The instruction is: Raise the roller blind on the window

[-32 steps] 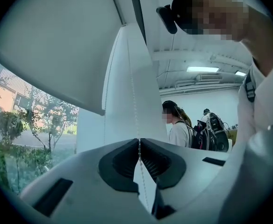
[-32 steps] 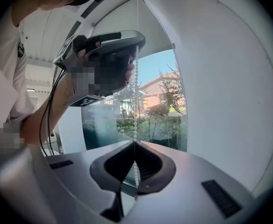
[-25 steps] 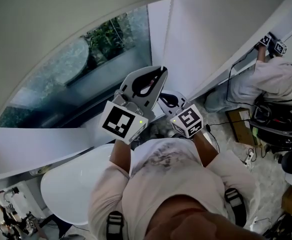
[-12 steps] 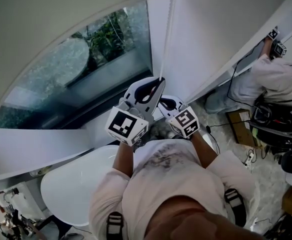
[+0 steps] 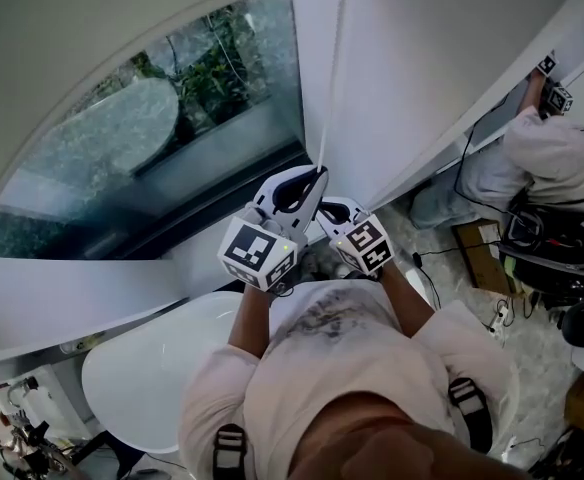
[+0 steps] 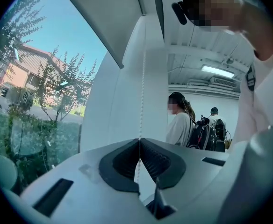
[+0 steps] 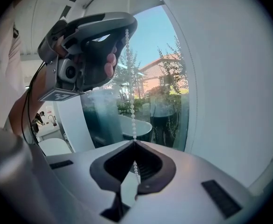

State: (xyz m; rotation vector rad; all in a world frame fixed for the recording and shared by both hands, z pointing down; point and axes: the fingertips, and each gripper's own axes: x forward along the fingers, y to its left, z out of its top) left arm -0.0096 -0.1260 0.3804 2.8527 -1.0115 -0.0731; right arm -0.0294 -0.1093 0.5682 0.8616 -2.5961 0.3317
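Note:
The grey roller blind [image 5: 92,28] covers the upper part of the window glass [image 5: 172,138]. Its white bead chain [image 5: 332,68] hangs down beside the white frame post. In the head view my left gripper [image 5: 319,172] is shut on the chain. Just below it, my right gripper [image 5: 325,208] is shut on the same chain. In the left gripper view the chain [image 6: 143,87] runs straight up from the closed jaw tips of my left gripper [image 6: 139,140]. The right gripper view shows the beads [image 7: 131,87] taut between my right gripper [image 7: 134,142] and my left gripper [image 7: 126,29] above it.
A white rounded table [image 5: 142,368] stands below the window sill [image 5: 72,298], by my left side. Another person [image 5: 552,158] crouches at the right wall among cables and cardboard boxes [image 5: 482,248]. A white wall panel [image 5: 422,68] stands right of the chain.
Both grippers have come down together with the chain held in them. The blind's lower edge sits a little higher, and more glass shows.

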